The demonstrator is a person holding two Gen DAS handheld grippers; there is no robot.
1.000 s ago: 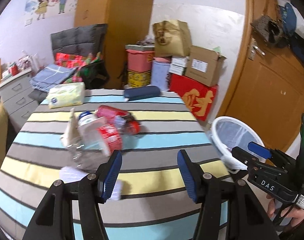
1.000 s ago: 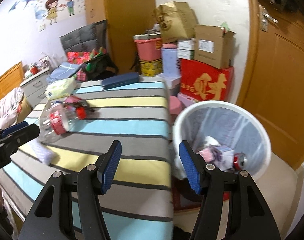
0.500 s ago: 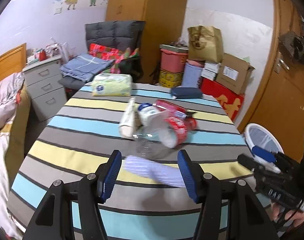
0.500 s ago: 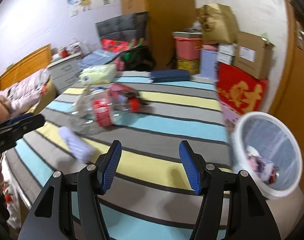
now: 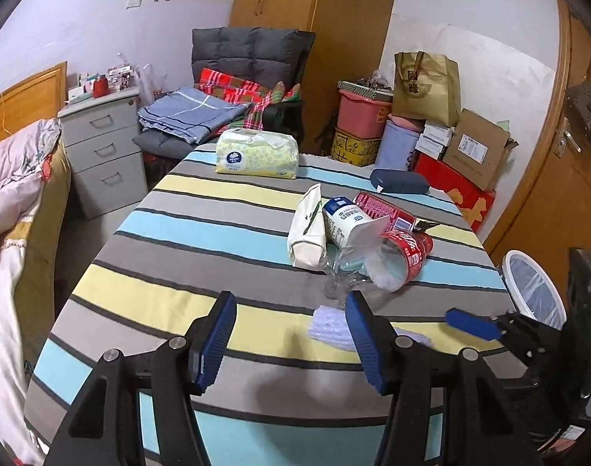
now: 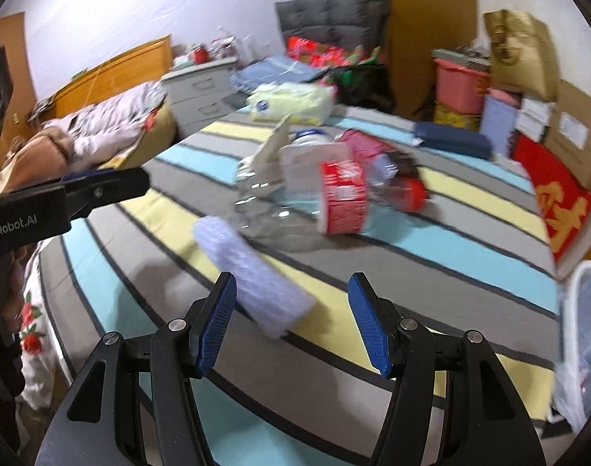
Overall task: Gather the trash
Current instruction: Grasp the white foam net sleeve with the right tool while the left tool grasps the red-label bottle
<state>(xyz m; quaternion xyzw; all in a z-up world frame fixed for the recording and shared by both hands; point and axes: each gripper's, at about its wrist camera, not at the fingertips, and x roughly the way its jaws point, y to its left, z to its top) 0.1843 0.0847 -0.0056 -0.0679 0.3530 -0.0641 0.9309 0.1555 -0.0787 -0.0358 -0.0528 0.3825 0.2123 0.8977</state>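
Note:
On the striped table (image 5: 186, 233) lies a heap of trash: a crushed clear bottle with a red label (image 5: 392, 260), a white bottle (image 5: 346, 221), a white packet (image 5: 307, 229) and a red packet (image 5: 381, 209). Nearer to me lies a pale bubble-wrap roll (image 6: 252, 275). My right gripper (image 6: 291, 326) is open just short of it, the roll's near end between the fingers' lines but untouched. My left gripper (image 5: 291, 338) is open over bare cloth, with the roll (image 5: 330, 328) partly behind its right finger. The white trash bin (image 6: 586, 310) stands off the table's right edge.
A yellow tissue pack (image 5: 256, 153) and a dark blue case (image 5: 400, 186) lie at the table's far side. Boxes and bags (image 5: 451, 136) are stacked by the wall, a grey drawer unit (image 5: 105, 155) and a bed (image 5: 8, 194) are left.
Both views have swung left, away from the bin, which now sits at the right edge. The bubble-wrap roll has come up close before the right gripper. Both grippers stay open.

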